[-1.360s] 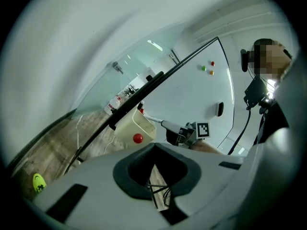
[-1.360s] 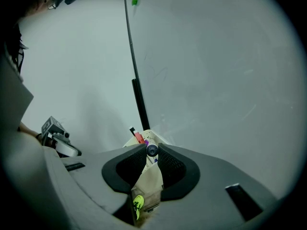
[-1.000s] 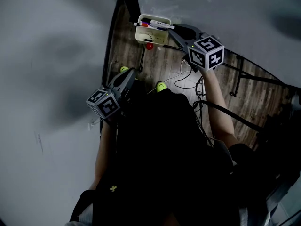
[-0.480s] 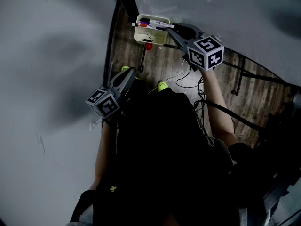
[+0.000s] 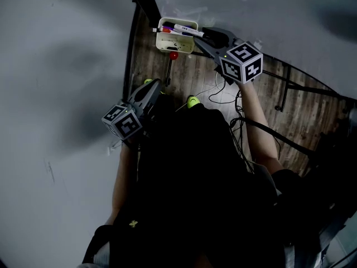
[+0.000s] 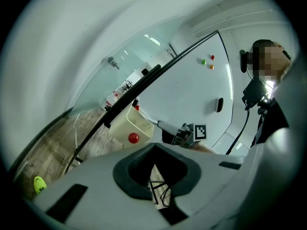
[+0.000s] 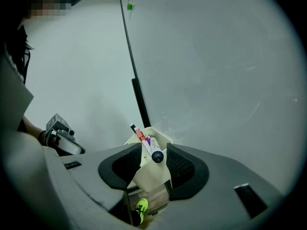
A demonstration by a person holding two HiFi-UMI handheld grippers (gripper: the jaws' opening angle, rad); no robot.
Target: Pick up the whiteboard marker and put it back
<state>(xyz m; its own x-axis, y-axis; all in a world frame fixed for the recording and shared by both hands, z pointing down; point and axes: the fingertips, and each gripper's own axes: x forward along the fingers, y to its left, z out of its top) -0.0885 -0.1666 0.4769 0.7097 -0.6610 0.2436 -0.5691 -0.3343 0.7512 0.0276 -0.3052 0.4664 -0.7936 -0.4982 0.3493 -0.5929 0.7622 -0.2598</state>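
Noting slim white plastic whiteboard marker (image 7: 153,149) across cream plastic holder's (image 7: 152,177) rim, dark end between parted fingers (image 7: 181,165) of right gripper (image 5: 204,37), unclamped. Likely light, stiff, slick; best taken mid-barrel. Left gripper (image 5: 152,87) fingers near-closed, empty.

Cream holder (image 7: 149,175), white dark-capped marker (image 7: 153,148)

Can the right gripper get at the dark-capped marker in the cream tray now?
Likely yes: the right gripper is open, its jaws flanking the dark-capped white marker in the cream plastic tray, nothing between.
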